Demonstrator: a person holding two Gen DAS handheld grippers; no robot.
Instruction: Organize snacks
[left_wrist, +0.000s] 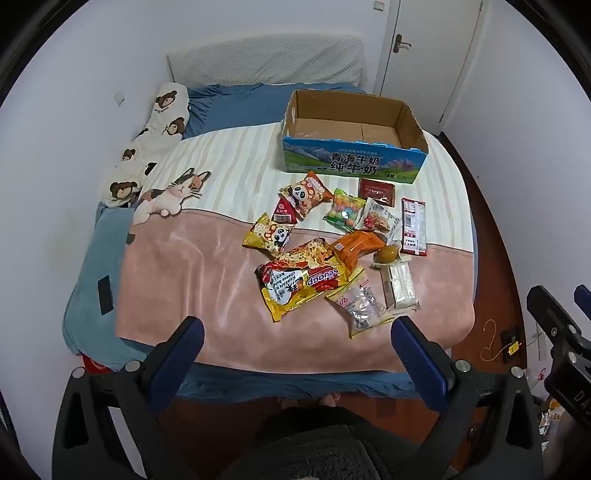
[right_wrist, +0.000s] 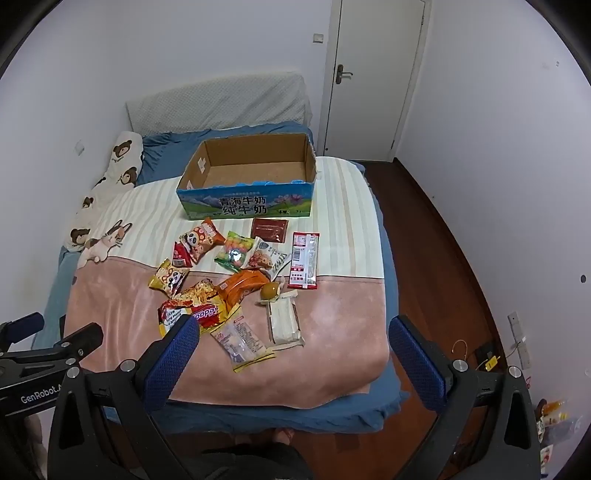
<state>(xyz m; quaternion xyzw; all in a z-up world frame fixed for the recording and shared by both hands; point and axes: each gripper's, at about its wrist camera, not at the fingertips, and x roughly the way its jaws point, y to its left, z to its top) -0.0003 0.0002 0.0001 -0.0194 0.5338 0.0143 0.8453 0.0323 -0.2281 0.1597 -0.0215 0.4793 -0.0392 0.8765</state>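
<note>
- Pink and cream blanket covers the bed (left_wrist: 177, 266), the largest thing in view; all the snacks lie on it, none yet in the box.
- Cardboard box (left_wrist: 354, 158), printed blue on its front wall, sits open and empty at twelve o'clock from the snack pile, its long axis running left to right across the bed.
- Snack pile (left_wrist: 332, 236) spreads between the box and the near edge of the bed, at about one o'clock from the left gripper (left_wrist: 295, 354) and eleven o'clock from the right gripper (right_wrist: 291, 350).
- Noodle packet (left_wrist: 303, 284), red and yellow, is the biggest snack; its long axis runs roughly nine to three, slightly tilted.
- Clear-fronted yellow packet (right_wrist: 243, 343) lies nearest the bed's front edge, its long axis pointing toward about eleven o'clock; in the right wrist view it sits squarely between the jaws, so I judge the right hand nearer to it.
- White wafer pack (right_wrist: 286, 325) lies just beside it at its three o'clock, long axis toward twelve.
- Both pairs of jaws stand spread wide with nothing between the pads, hovering short of the bed and tilted down at it.
</note>
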